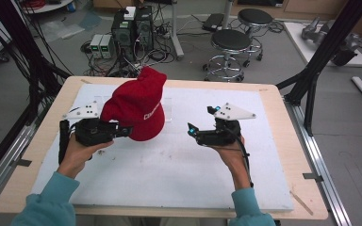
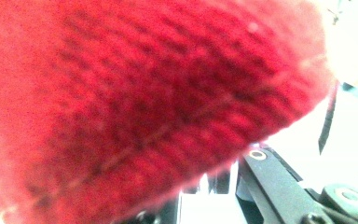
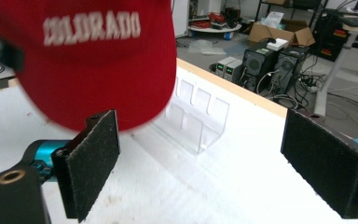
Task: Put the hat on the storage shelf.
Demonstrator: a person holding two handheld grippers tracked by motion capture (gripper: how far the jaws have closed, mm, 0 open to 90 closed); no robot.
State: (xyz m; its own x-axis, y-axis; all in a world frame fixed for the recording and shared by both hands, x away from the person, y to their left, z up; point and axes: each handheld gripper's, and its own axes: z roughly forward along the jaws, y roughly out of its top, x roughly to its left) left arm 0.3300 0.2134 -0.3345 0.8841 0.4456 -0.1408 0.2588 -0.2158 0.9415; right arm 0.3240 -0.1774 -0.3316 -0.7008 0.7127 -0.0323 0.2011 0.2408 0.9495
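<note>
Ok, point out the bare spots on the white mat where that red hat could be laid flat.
The white foam mat is bare between the two grippers and along the near edge. The right far corner is free too. It is crowded behind the red knit hat, where a clear plastic rack stands.

The left claw (image 1: 126, 130) tips were hidden under the red beanie (image 1: 139, 106) in the high view. The beanie was blurred and cropped in both gripper views. The clear rack (image 3: 193, 123) was partly covered.

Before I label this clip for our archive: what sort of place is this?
Probably a lab or workshop: computer towers with tangled cables on the floor, rolling stools, and a black metal frame around the table.
</note>
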